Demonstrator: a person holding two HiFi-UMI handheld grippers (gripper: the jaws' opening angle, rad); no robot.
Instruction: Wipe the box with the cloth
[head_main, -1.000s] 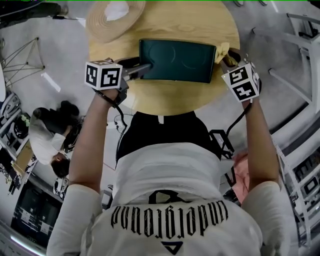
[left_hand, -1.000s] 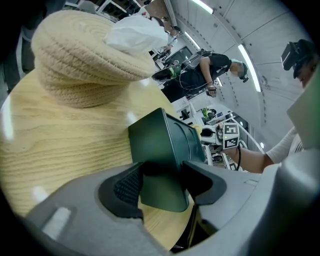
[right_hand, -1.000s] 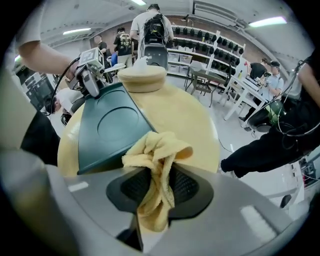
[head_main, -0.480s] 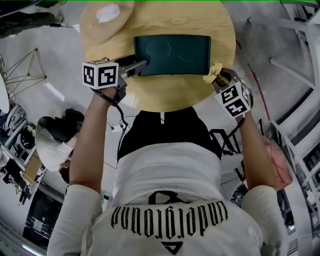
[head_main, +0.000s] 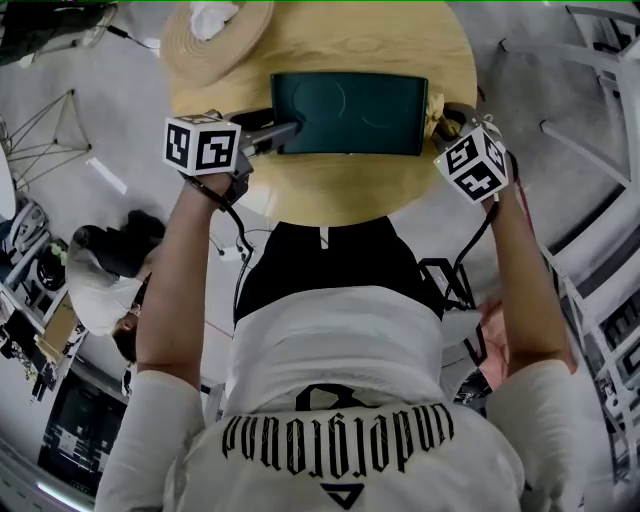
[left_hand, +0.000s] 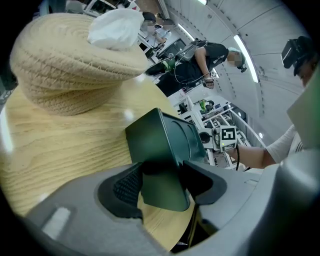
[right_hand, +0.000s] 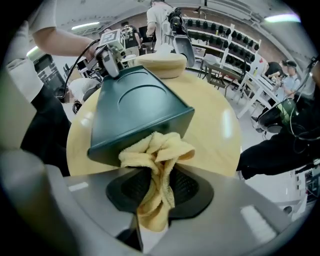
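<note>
Two grippers meet a smooth, dark green rectangular box (head_main: 350, 98) lying flat on the round, pale wood-grain desk (head_main: 330, 185). The left gripper (left_hand: 160, 185) has its ribbed black fingers (left_hand: 125, 187) clamped on the box's left end. The right gripper (right_hand: 155, 187) pinches a crumpled yellow terry cloth (right_hand: 157, 150), which is pressed against the box's right end. A coarse woven straw hat (left_hand: 65, 65) sits nearby.
</note>
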